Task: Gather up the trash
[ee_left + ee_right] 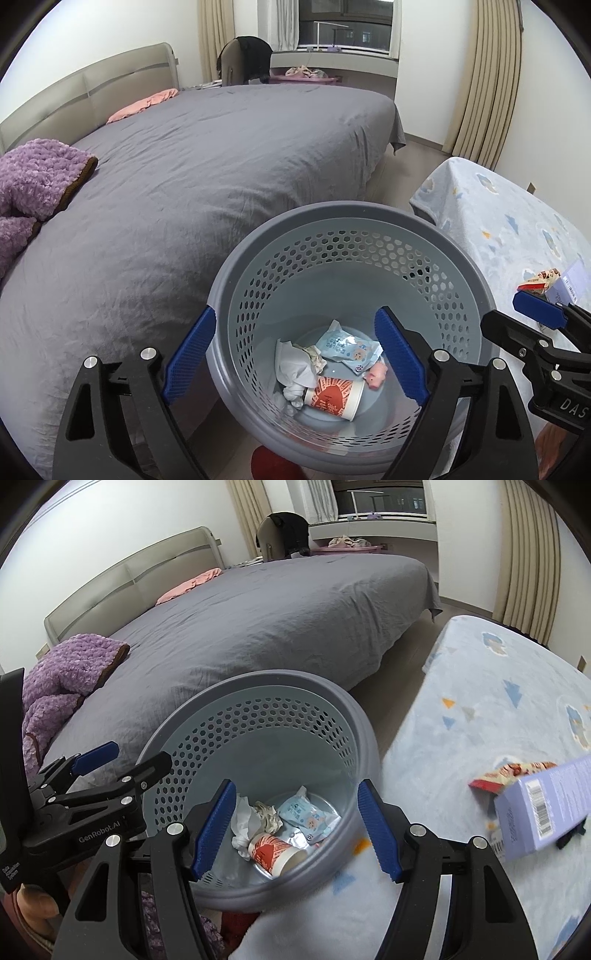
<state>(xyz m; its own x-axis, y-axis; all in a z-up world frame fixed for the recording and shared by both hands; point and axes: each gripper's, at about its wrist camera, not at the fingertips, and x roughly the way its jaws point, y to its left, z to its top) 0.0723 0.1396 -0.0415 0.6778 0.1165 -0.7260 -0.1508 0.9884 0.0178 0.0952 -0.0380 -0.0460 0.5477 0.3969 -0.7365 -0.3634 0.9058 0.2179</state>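
Grey perforated plastic waste basket stands on the floor between the grey-covered bed and a low surface draped in a pale blue printed blanket. Already lying in it: paper cup, crumpled tissue, wet-wipe packet, small pink piece.

Remaining trash, judged: lilac carton and red snack wrapper, both lying on the blanket, touching or overlapping.

Left gripper: jaws wide apart, nothing held, poised over the basket mouth. Right gripper: jaws wide apart, nothing held, over the basket's near rim.

Key relation: carton lies to the right of the right gripper, near, and well apart from the left. Long axis runs from lower left up to upper right in the right wrist view. Right hand is nearer; likely a rightward swing with the jaws set across the carton's short side.
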